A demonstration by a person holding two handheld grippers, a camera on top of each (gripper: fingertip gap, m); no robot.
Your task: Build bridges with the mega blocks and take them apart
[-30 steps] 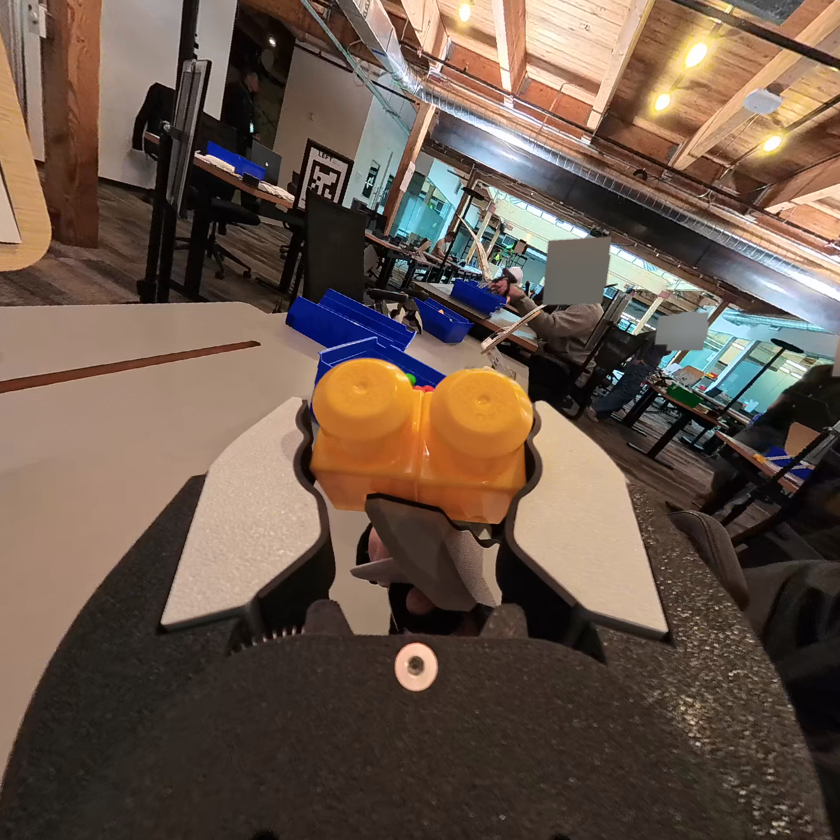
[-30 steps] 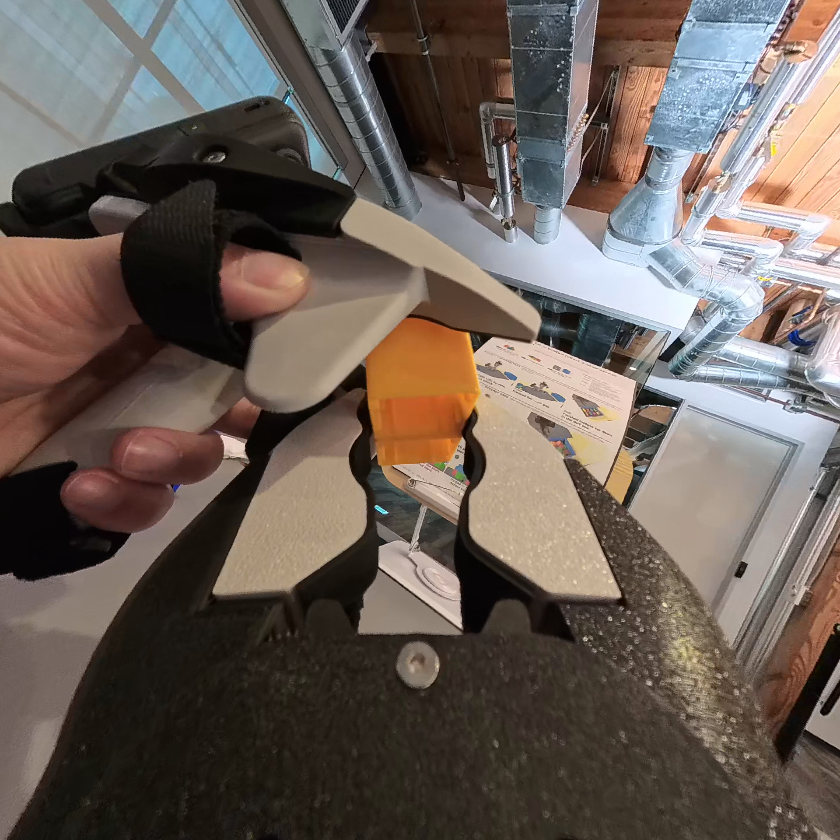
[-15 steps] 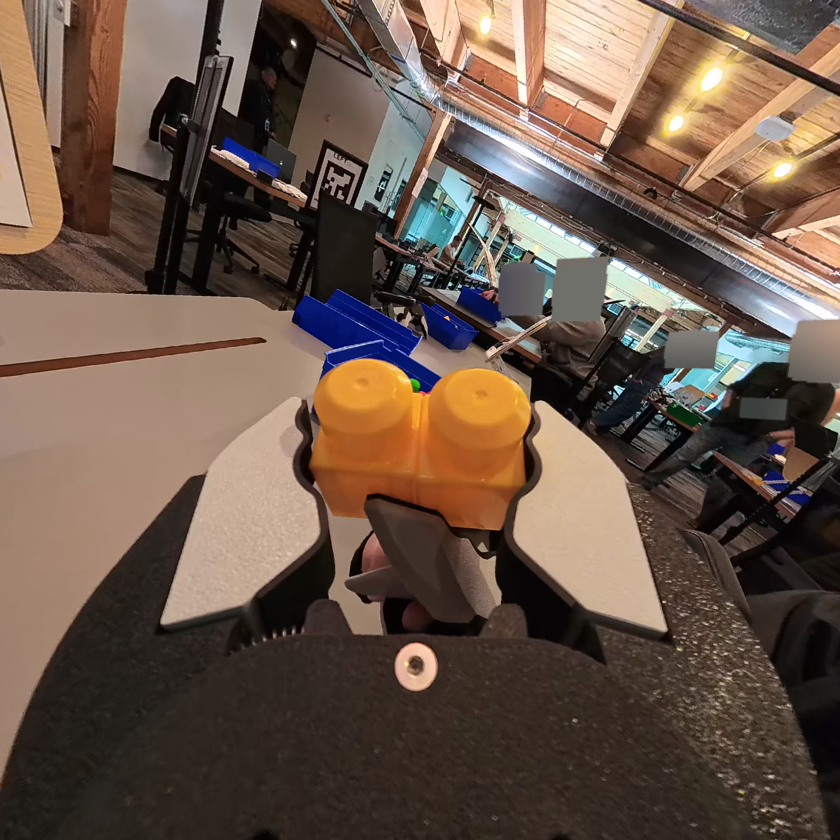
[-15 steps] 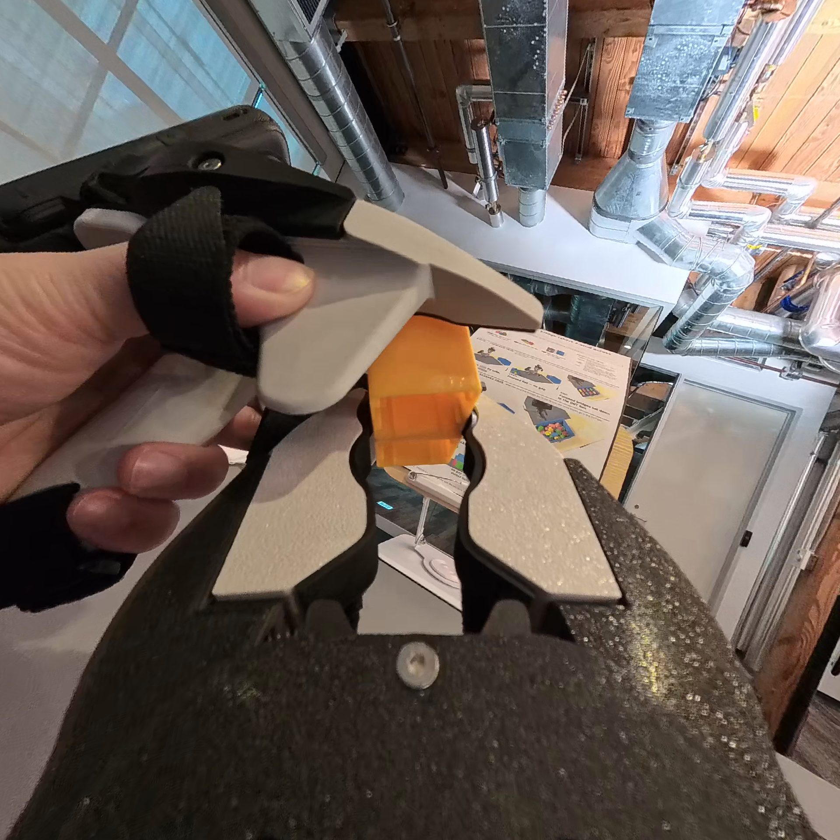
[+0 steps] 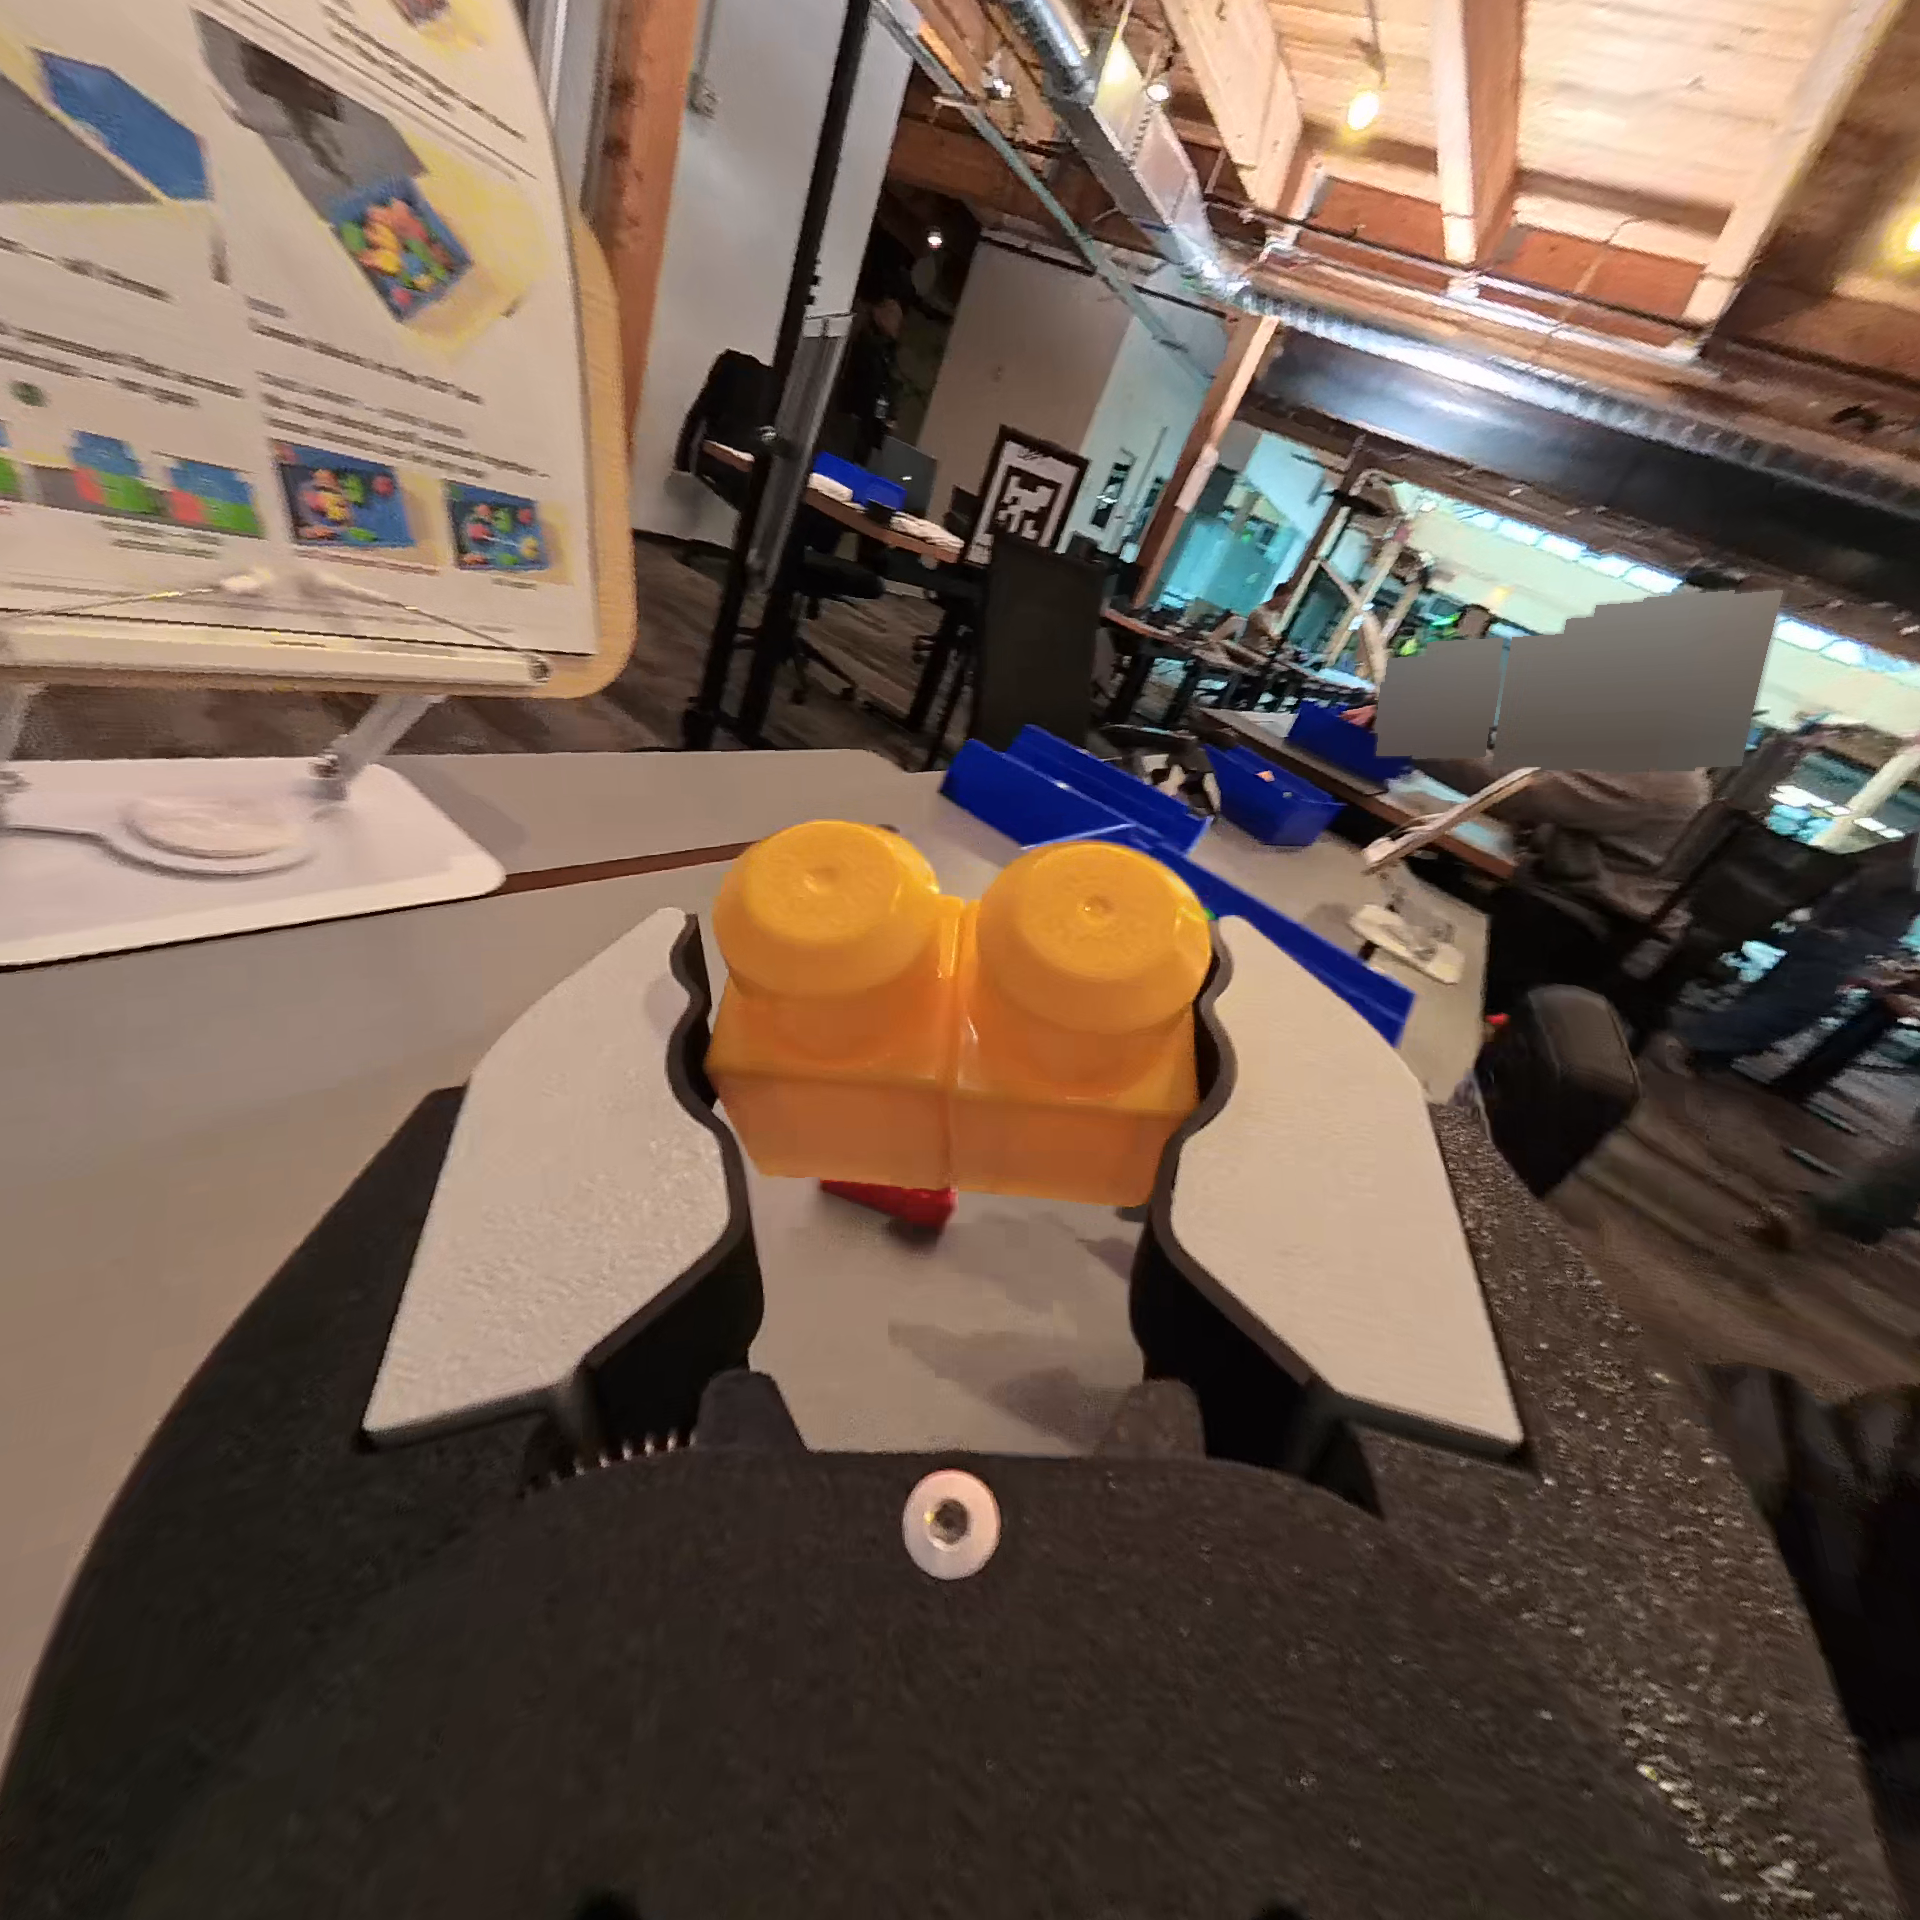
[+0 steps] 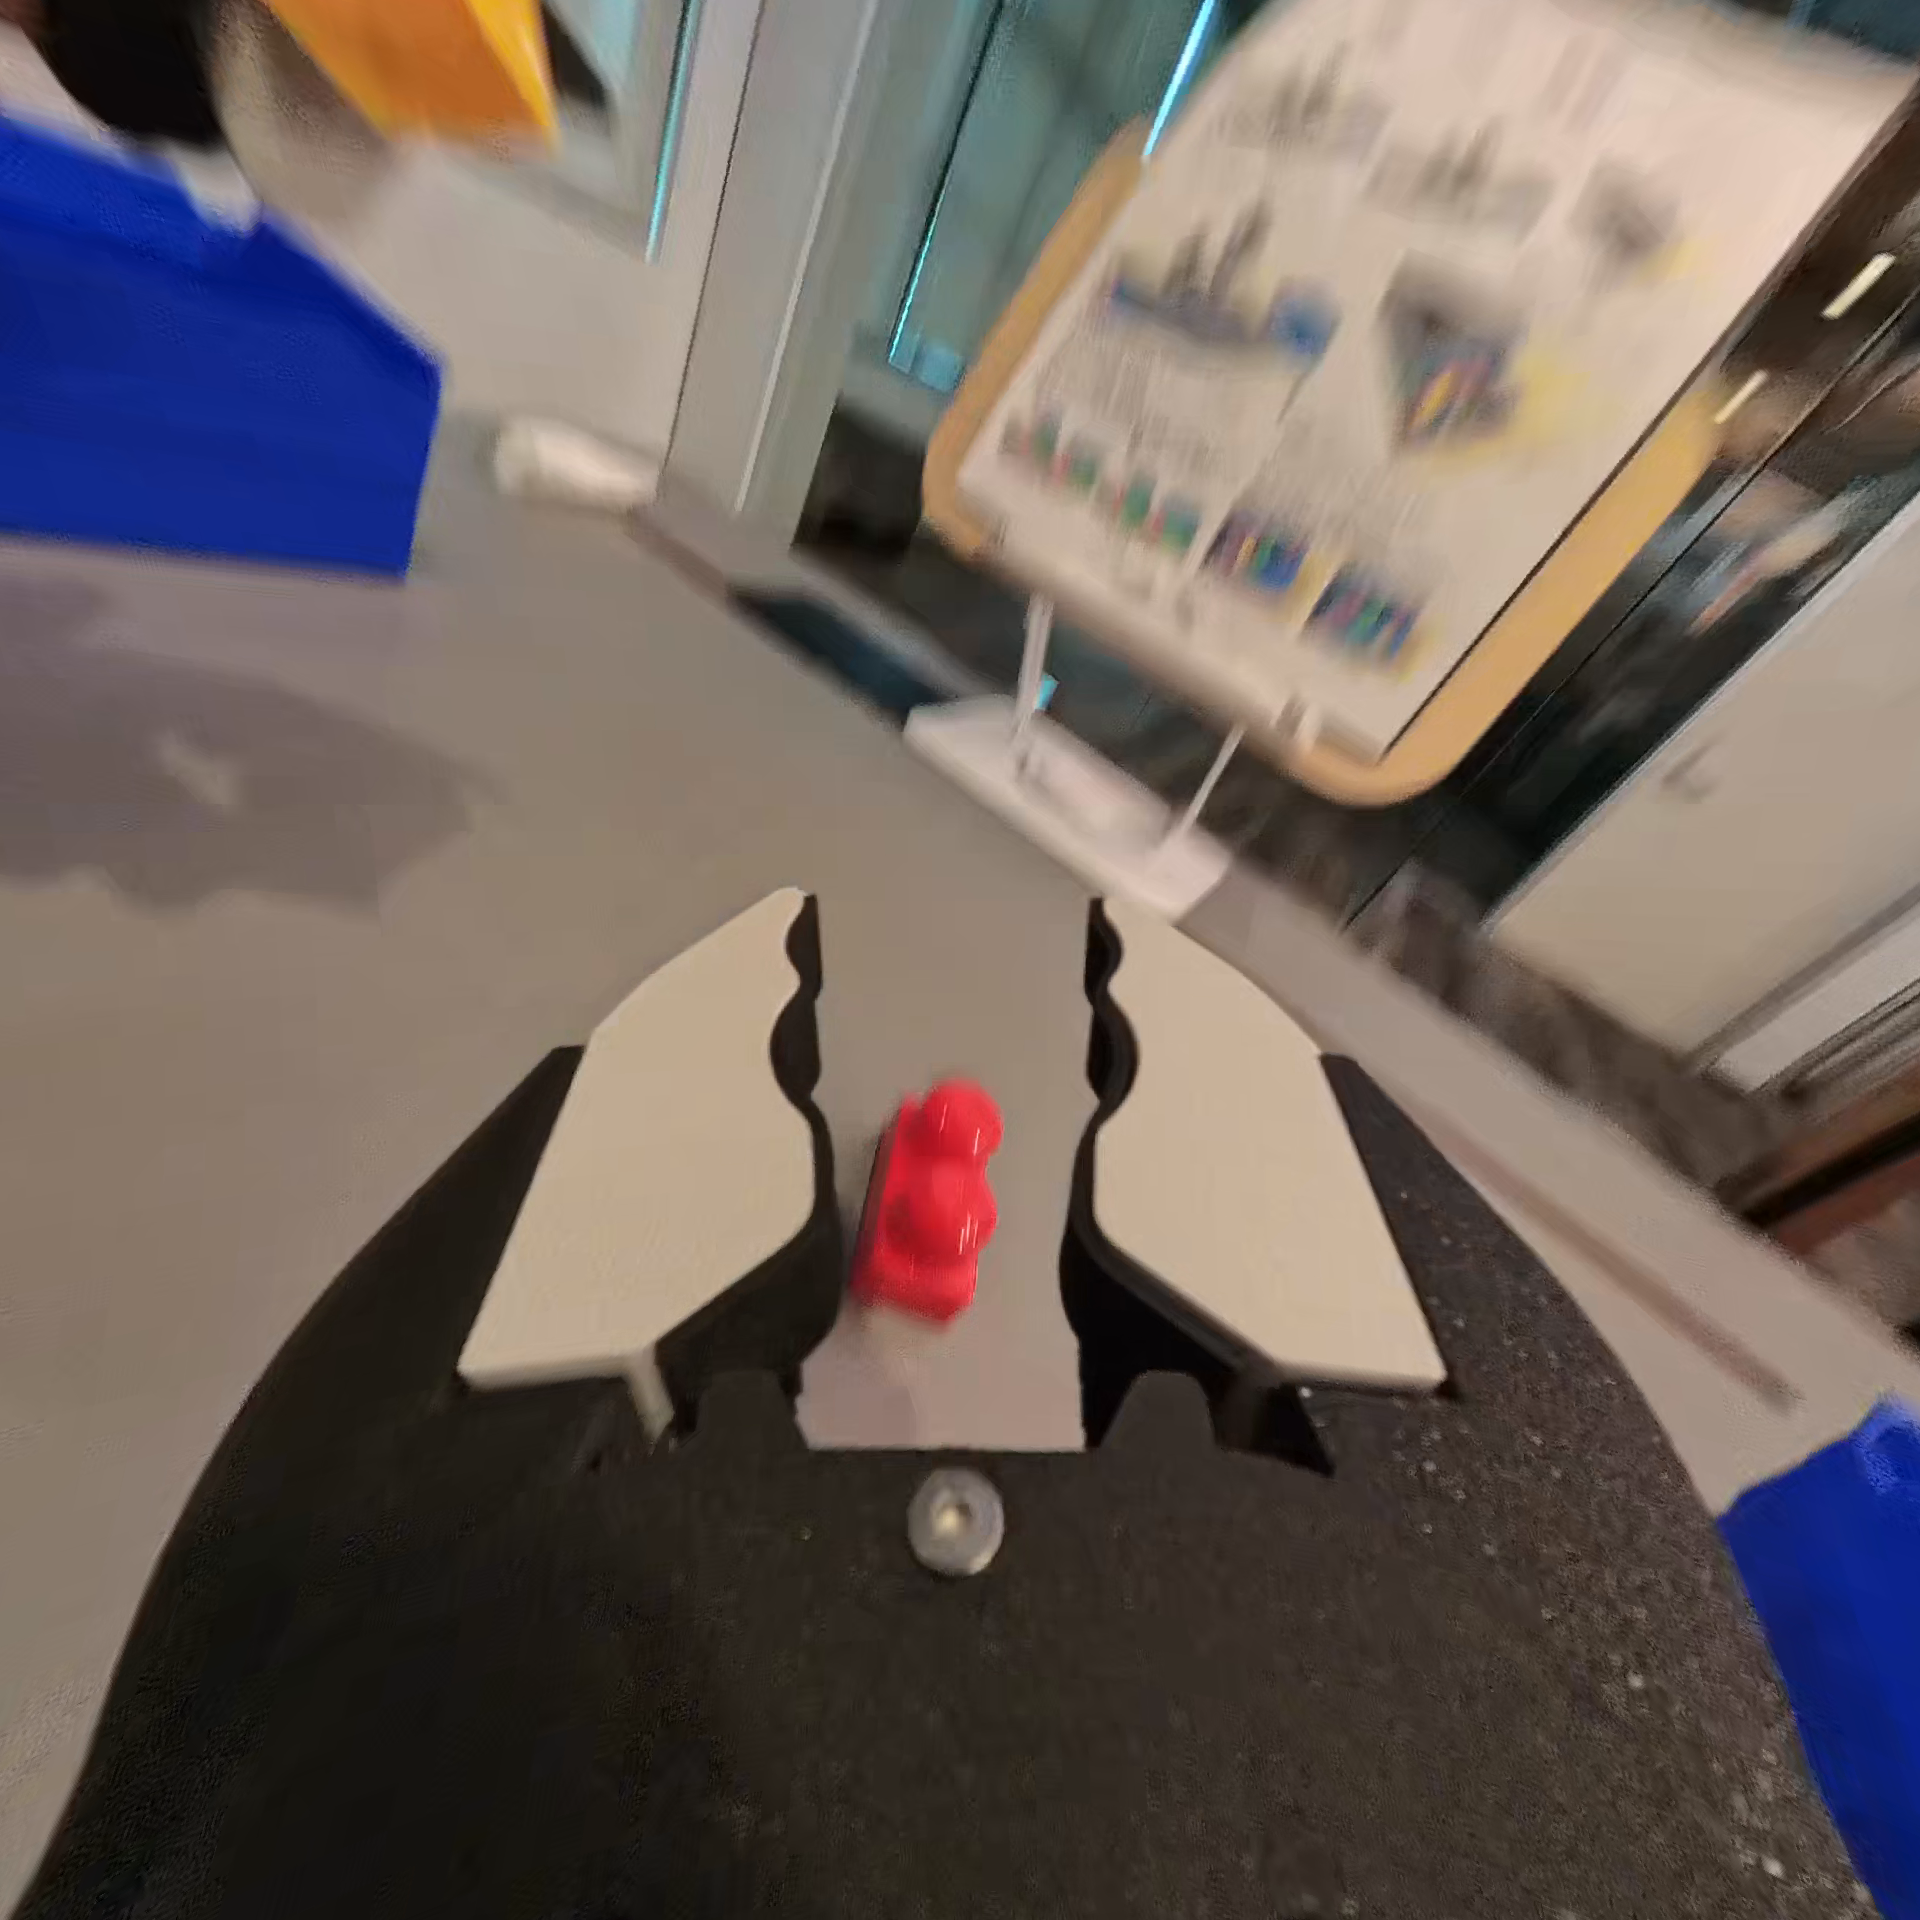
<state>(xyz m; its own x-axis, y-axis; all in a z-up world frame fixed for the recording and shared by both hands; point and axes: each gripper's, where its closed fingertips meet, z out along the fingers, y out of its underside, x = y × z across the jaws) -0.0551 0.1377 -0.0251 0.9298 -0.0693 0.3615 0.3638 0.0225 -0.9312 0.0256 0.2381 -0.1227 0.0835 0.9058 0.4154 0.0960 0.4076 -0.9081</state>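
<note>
- A glossy orange plastic two-stud block [image 5: 956, 1023] sits upright, studs up, pinched at both ends between the left gripper's grey fingers [image 5: 582, 1164], raised off the grey bench [image 5: 260, 1049].
- A small red plastic two-stud block [image 6: 928, 1205] lies alone on the bench, blurred, its studs seemingly turned sideways; its red edge [image 5: 894, 1197] peeks from under the orange block.

Open workshop: wood-beam ceiling [image 5: 1507, 156] with lamps, grey table [image 5: 208, 1091] near, desks [image 5: 894, 530] far, windows [image 6: 623, 125] left.
</note>
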